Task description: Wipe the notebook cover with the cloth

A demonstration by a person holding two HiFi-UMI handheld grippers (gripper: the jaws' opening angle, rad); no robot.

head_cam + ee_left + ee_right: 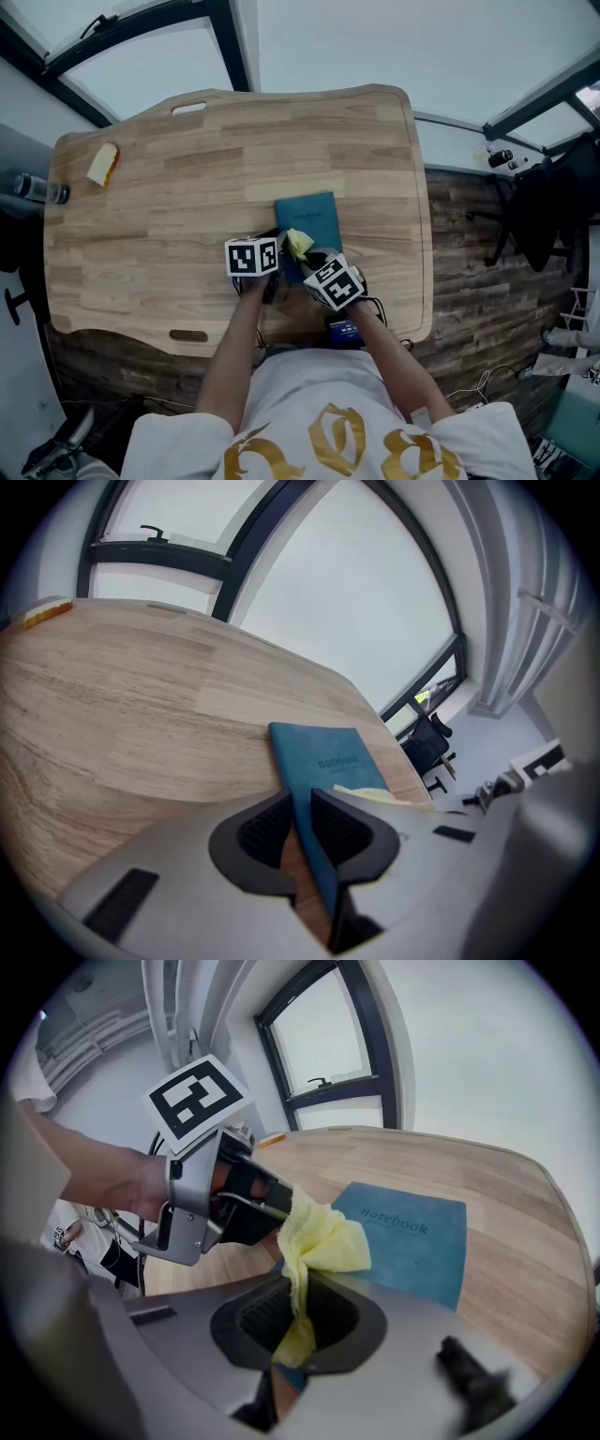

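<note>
Right gripper view has the right claw [298,1312] clamped on the yellow cloth [323,1241], notebook [412,1241] just ahead-right, lengthwise away.

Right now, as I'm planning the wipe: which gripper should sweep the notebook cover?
Right. The right gripper is shut on the cloth at the notebook; the left gripper clamps the notebook's near edge, apparently steadying it.

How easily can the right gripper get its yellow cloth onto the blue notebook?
Probably yes. The right gripper holds the yellow cloth right by the notebook, whose cover lies bare; the left gripper only clamps one edge.
</note>
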